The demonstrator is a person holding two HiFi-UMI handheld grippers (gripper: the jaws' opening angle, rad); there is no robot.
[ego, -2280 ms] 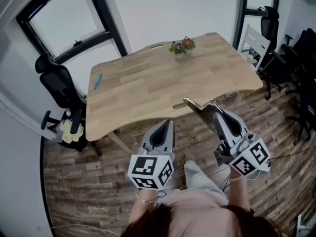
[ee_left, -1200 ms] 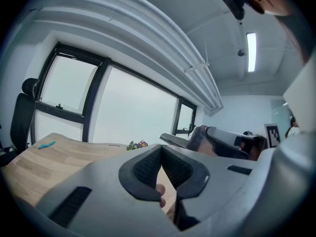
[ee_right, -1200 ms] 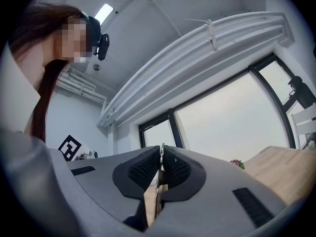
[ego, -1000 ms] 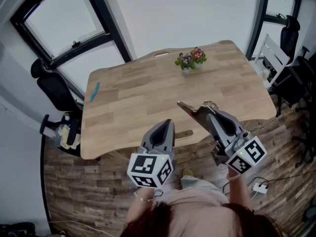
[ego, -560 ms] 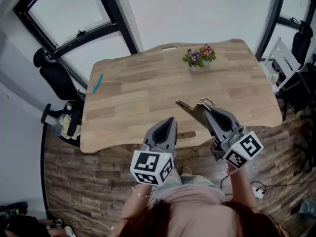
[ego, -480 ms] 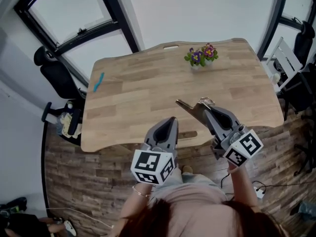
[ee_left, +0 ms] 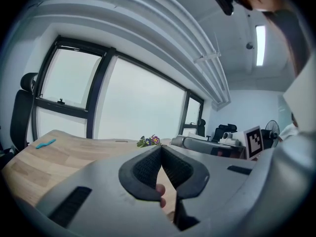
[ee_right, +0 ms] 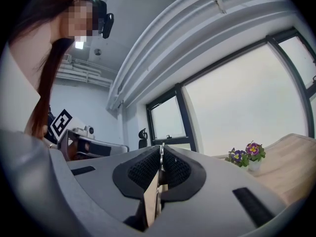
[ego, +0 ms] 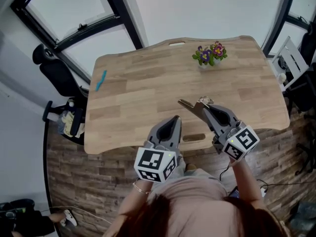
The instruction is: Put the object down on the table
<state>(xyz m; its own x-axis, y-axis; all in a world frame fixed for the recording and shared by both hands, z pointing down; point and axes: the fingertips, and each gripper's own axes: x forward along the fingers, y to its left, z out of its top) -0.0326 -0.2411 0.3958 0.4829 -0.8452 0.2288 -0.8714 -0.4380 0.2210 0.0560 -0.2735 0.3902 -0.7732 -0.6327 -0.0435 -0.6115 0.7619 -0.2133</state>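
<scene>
A: First entry, far left?
B: Black office chair, standing off the table's end. Next, a small blue item lying near the left end of the wooden table, well apart from both grippers.

A: Left gripper?
B: Left gripper at the table's front edge. Its jaws are pressed together with nothing between them. Judged spare: parked low and aside so the other hand has room.

A: The task's thing?
B: Thin flat tan object with a small metal fitting at its top. It is pinched edge-on by the right gripper, over the front of the table. It looks lifted, though contact with the wood cannot be told. The grip on one edge probably leaves a broad face free to lie flat.

A: Further right?
B: Potted flowers near the far edge, well apart, with bare wood between for the set-down
</scene>
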